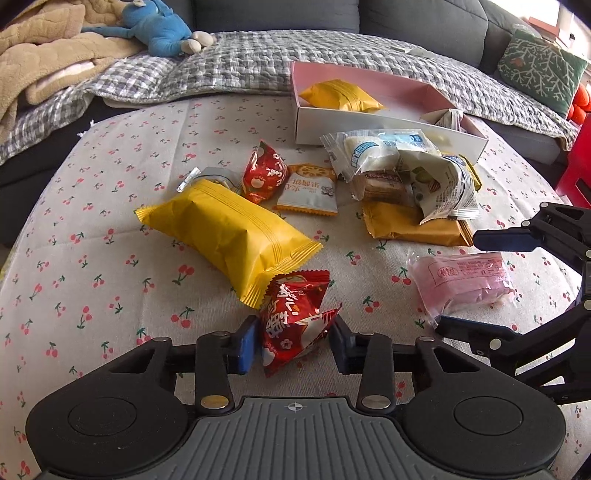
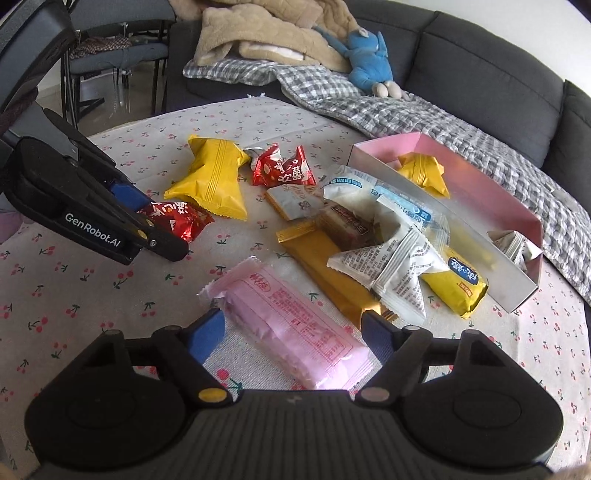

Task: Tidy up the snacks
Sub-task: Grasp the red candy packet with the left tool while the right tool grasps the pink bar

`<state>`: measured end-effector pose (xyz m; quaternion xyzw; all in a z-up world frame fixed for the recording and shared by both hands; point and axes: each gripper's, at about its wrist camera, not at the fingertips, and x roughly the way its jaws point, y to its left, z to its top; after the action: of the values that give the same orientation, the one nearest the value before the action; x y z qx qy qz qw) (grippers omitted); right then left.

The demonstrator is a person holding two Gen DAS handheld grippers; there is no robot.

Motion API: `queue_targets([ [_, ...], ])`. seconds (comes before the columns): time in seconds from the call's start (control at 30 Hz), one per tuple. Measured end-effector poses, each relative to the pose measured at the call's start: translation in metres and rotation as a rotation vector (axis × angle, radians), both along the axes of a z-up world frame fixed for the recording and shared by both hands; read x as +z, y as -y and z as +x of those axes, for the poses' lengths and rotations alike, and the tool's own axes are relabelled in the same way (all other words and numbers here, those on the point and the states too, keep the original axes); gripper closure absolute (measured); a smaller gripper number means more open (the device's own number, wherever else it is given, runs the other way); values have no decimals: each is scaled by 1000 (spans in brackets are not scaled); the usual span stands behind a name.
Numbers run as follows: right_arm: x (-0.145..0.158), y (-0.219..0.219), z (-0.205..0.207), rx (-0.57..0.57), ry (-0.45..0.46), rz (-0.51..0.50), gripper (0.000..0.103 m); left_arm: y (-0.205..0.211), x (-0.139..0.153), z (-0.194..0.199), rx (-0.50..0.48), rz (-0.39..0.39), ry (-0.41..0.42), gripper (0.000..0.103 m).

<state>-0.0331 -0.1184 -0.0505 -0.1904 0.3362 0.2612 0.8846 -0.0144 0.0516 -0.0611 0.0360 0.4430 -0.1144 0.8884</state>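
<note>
Snack packets lie on a cherry-print table. My left gripper straddles a red snack packet, pads close to its sides; contact is unclear. It also shows in the right wrist view. My right gripper is open around a pink wafer packet, which also shows in the left wrist view. A pink-lined box at the back holds a yellow packet. A large yellow packet lies mid-table.
A pile of white, blue and orange packets sits before the box. Another red packet and a white-orange sachet lie nearby. A sofa with a checked blanket and a blue plush toy lies behind.
</note>
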Motion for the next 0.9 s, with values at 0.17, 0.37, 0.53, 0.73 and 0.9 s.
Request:
queue_targets([
  [0.17,1,3,1,-3,-37,36,40,0,1,0,1,-9,-4,71],
  [0.37,3,5,2,14,-97,90,68,2,2,-2,-4,-29,-10,73],
  [0.53,5,2,-2,18,-95,79,73,4,4,-3,-7,-40,-6,74],
  [0.73,9,10,2,-20,-109,116,74,4,12,-5,-20,-54,18,75],
  [0.9,20,16,5,-41,-111,177,74,5,21,-6,-24,-72,44,75],
])
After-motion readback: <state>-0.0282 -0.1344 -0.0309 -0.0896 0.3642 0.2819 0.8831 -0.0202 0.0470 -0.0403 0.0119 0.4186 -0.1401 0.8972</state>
